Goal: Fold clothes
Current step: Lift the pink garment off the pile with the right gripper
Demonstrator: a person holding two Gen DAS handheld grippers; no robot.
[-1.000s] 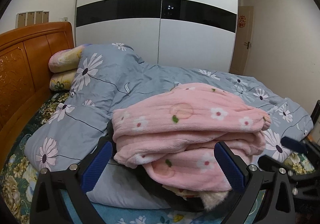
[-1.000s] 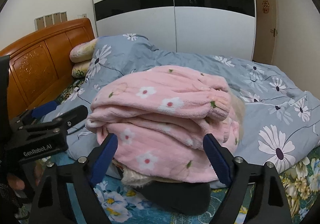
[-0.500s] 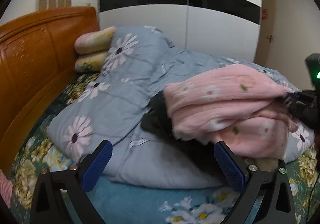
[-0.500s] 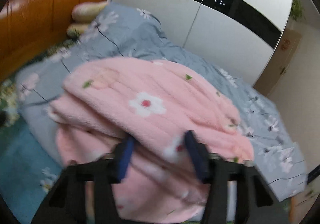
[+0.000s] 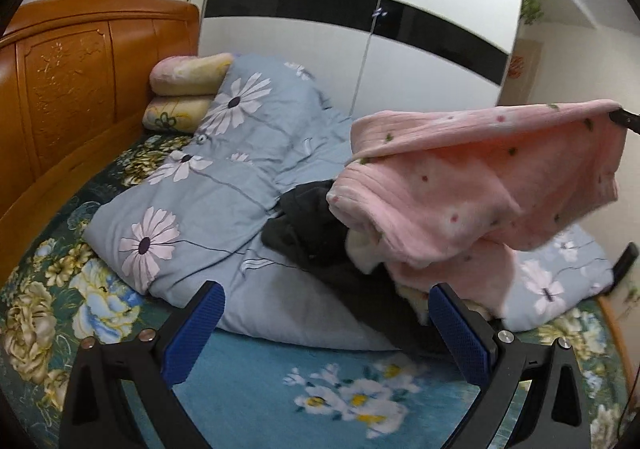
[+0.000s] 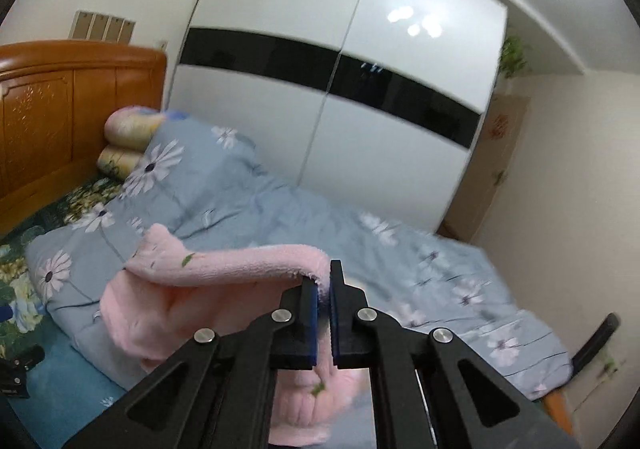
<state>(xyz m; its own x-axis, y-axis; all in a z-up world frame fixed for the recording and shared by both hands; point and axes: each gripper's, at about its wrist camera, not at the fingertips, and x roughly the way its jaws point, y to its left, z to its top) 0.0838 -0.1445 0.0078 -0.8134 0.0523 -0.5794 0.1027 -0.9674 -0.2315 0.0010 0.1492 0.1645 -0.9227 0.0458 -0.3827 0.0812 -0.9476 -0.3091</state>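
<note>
A pink fleece garment point(image 5: 472, 185) with small flowers hangs lifted above the bed at the right of the left wrist view. My right gripper point(image 6: 324, 291) is shut on an edge of this pink garment point(image 6: 208, 273) and holds it up; its tip shows at the far right of the left wrist view point(image 5: 626, 119). A dark garment point(image 5: 308, 225) and a cream one point(image 5: 362, 249) lie under the pink one on the quilt. My left gripper point(image 5: 326, 323) is open and empty, low over the bed's front.
A blue-grey flowered quilt point(image 5: 208, 185) is bunched across the bed on a teal floral sheet point(image 5: 256, 381). Two pillows point(image 5: 180, 89) lie against the orange wooden headboard point(image 5: 72, 85) at left. A white wardrobe point(image 5: 360, 49) stands behind.
My right gripper closed on the pink garment's edge and lifted it off the pile, exposing the dark and cream clothes. My left gripper backed away to the left and stayed open.
</note>
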